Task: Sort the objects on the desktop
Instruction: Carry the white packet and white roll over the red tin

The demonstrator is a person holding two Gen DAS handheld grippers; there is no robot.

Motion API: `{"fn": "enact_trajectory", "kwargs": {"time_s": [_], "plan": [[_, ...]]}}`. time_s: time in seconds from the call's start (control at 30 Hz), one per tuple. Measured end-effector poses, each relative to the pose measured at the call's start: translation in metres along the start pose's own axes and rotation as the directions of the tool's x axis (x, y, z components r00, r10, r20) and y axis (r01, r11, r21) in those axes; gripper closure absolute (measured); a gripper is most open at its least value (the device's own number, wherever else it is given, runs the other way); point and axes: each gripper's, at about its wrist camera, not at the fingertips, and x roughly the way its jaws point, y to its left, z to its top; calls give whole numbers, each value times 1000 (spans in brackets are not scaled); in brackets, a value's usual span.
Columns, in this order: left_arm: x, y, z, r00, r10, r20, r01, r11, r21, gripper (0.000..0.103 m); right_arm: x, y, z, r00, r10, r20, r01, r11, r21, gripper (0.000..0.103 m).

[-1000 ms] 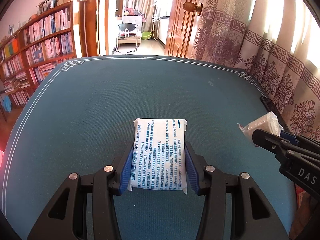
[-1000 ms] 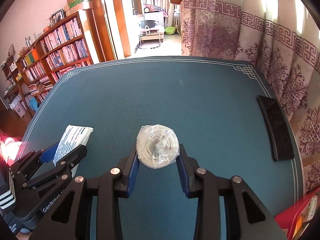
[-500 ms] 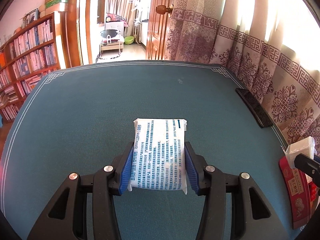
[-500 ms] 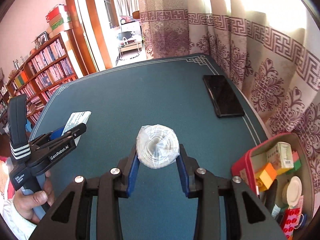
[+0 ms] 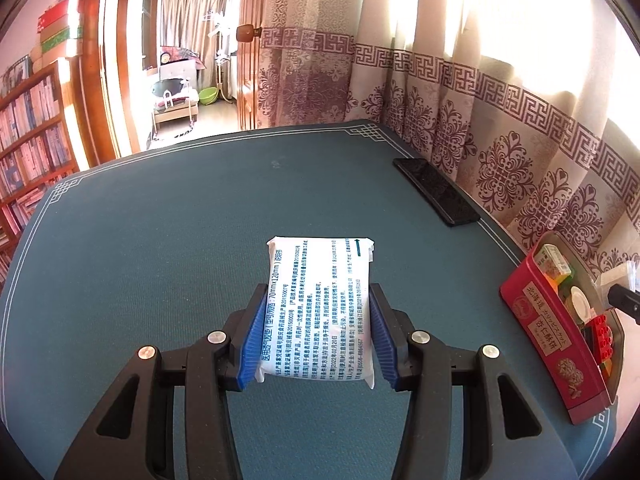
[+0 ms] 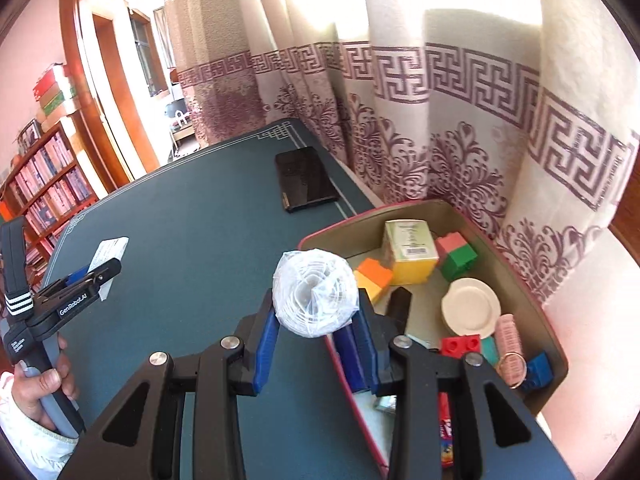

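Left tongs [image 5: 316, 340] clamped on a flat white packet [image 5: 318, 312] by its long edges, carried above the blue worktop [image 5: 160, 248]; right tongs [image 6: 316, 326] pinched on a bagged coil of white cord [image 6: 315, 292], poised at the near rim of the red box [image 6: 556, 344]. Probably light and soft, both; slick film likely to slip, so best gripped mid-body across the width. Printed on the packet: "70mm×120mm" amid small blue Chinese text. "GenRobot.AI" legible on the left tool's side. Farther off, Chinese characters on the box wall, a barcode label on the yellow carton [image 6: 410, 256], then a black phone [image 6: 306, 178] by the curtain.
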Motion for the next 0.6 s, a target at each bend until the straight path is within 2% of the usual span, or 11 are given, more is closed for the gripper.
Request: {"fn": "enact_trajectory", "kwargs": {"time_s": [0.2, 0.33, 0.4, 0.6], "plan": [[-6, -31, -8, 997, -70, -25, 71, 996, 53, 52, -1, -46, -1, 998, -70, 4, 70, 995, 72, 63], [-13, -46, -19, 986, -151, -68, 154, 988, 30, 52, 13, -68, -2, 994, -113, -12, 113, 990, 89, 63], [-19, -52, -27, 980, -181, -80, 184, 983, 24, 52, 22, -77, -3, 993, -114, -32, 117, 988, 102, 63], [-27, -59, -37, 976, -196, -90, 197, 980, 8, 52, 49, -83, -3, 992, -84, -94, 93, 991, 96, 63]]}}
